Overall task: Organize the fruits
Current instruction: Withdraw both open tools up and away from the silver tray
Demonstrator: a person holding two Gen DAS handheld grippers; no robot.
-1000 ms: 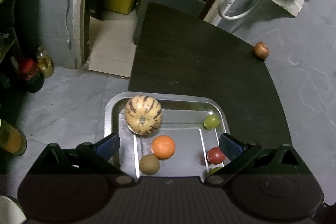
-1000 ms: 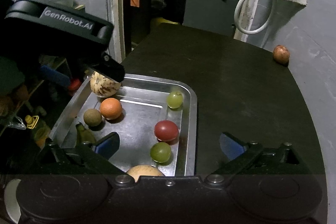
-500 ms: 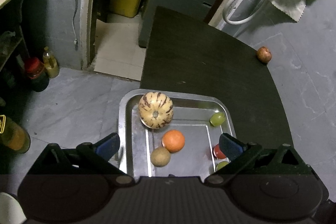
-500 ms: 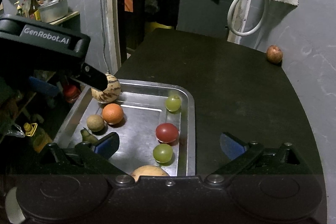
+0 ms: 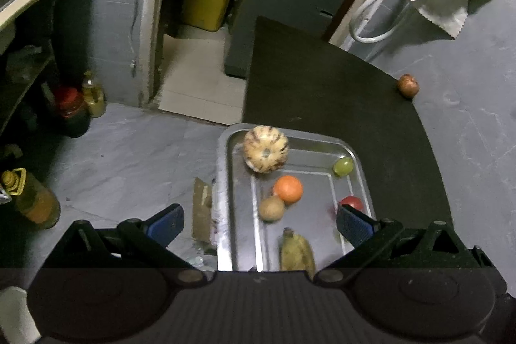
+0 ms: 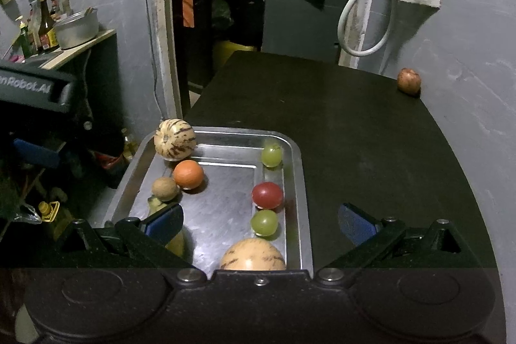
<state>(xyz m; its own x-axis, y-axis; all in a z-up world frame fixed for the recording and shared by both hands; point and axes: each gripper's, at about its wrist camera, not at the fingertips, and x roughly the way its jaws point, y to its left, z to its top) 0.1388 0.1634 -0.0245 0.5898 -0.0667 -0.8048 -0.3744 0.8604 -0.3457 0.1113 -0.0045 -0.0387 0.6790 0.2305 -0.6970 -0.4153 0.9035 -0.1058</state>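
Against the grey wall at the far right corner of the dark table (image 6: 354,124), well apart from the metal tray (image 6: 298,170), a single reddish-brown fruit (image 6: 409,81) is seen; it is also visible in the left wrist view (image 5: 408,85). It is judged to be the one piece not yet gathered. By its round, dull skin it is judged firm and fairly light, likely to roll if nudged, so a hold across its widest part is advised, with moderate pressure to avoid bruising.

Inside the tray a striped melon (image 6: 174,139), an orange (image 6: 188,174), a brown fruit (image 6: 165,188), a red fruit (image 6: 267,195) and two green fruits (image 6: 271,155) are held, with a second striped melon (image 6: 253,254) at the near edge.

Both pairs of tongs are seen with fingers spread apart and nothing between them. The right tongs (image 6: 259,220) are held over the tray's near right side, the stray fruit lying far ahead and to the right. The left tongs (image 5: 258,220) hang over the tray's near left edge, farther still from that fruit.
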